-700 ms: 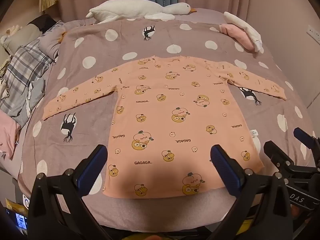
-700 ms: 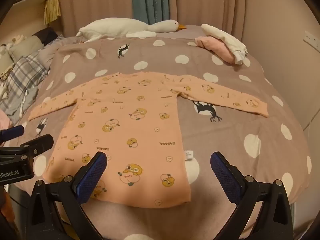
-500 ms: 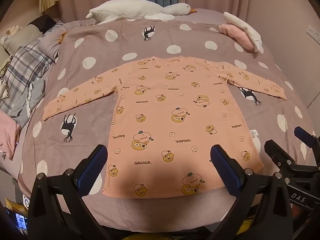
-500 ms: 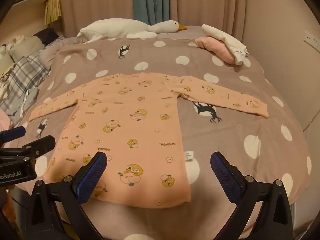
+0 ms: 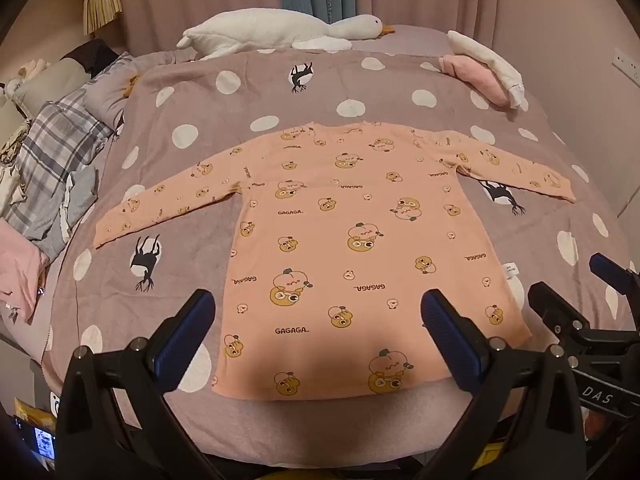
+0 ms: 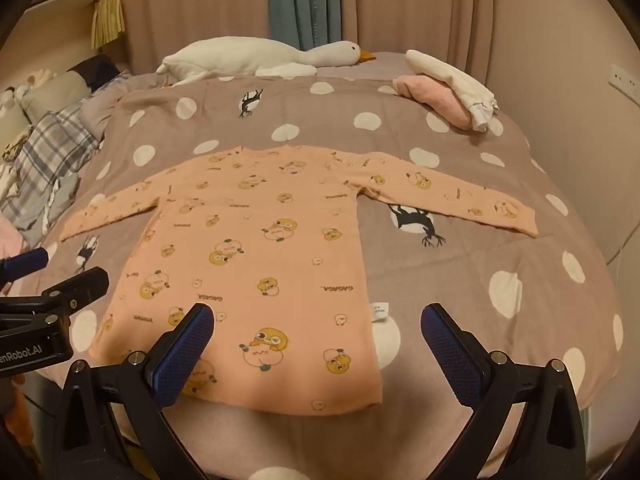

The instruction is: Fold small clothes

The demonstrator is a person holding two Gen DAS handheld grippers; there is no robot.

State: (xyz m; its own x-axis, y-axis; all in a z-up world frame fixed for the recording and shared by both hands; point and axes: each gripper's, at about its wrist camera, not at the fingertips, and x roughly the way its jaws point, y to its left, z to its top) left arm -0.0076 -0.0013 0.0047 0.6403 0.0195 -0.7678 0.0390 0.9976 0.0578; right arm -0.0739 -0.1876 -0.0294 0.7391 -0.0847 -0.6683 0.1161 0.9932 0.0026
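A peach shirt with cartoon prints lies flat and unfolded in the middle of the bed, hem toward the cameras, both sleeves spread out to the sides. It rests on a mauve blanket with white dots and black bird shapes.

The left gripper hangs over the near hem, its blue pads wide apart with nothing between them, clear of the cloth. The right gripper hangs over the shirt's right lower corner, likewise spread wide and empty. Each gripper shows at the edge of the other's view, side by side and apart.

Nothing lies on the shirt or between it and the grippers. At the head of the bed lies a white goose toy. At the far right corner sits a pink cloth with a white cloth on top of it. Along the left edge is a plaid cloth amid a heap of other fabrics. Curtains hang behind.
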